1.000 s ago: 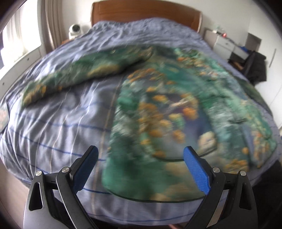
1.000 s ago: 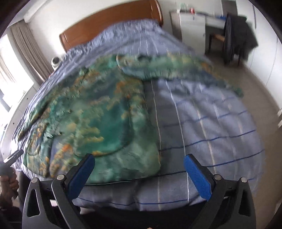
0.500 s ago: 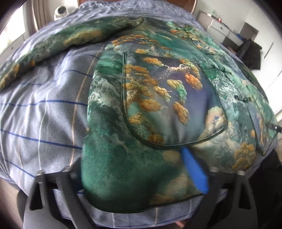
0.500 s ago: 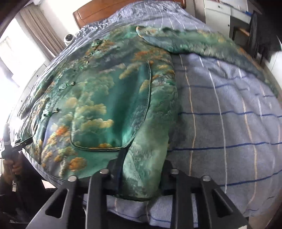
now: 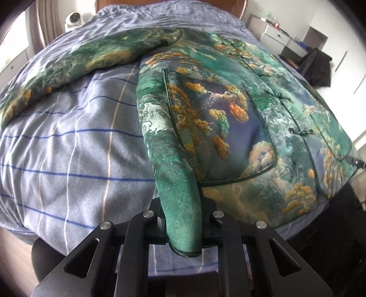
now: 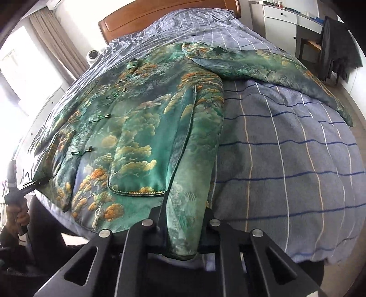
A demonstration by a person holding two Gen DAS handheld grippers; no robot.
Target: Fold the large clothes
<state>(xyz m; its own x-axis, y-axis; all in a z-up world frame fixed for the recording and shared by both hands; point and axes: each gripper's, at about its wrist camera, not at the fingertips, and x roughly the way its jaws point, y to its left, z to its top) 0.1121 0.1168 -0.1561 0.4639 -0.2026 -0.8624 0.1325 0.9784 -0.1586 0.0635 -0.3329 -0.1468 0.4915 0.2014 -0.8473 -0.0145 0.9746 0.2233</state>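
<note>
A green padded jacket (image 5: 228, 114) with gold and orange cloud patterns lies face up, knot buttons fastened, on a blue striped bedcover (image 5: 68, 148). Its sleeves (image 5: 91, 57) spread out to both sides. My left gripper (image 5: 183, 217) is closing, with the jacket's near left hem corner pinched between its pads. In the right wrist view the same jacket (image 6: 141, 128) fills the left half, and my right gripper (image 6: 183, 224) is closing with the near right hem corner squeezed in it. A hand (image 6: 16, 201) holding the other gripper shows at the far left.
A wooden headboard (image 6: 160, 11) stands at the far end of the bed. White drawers (image 6: 281, 20) and a chair draped with a dark garment (image 6: 338, 50) are at the right. A small white device (image 5: 74, 19) and curtains (image 6: 52, 41) are at the left.
Both grippers came down onto the jacket's near hem and went from wide open to clamped on its two bottom corners. The cloth is bunched up between the pads.
</note>
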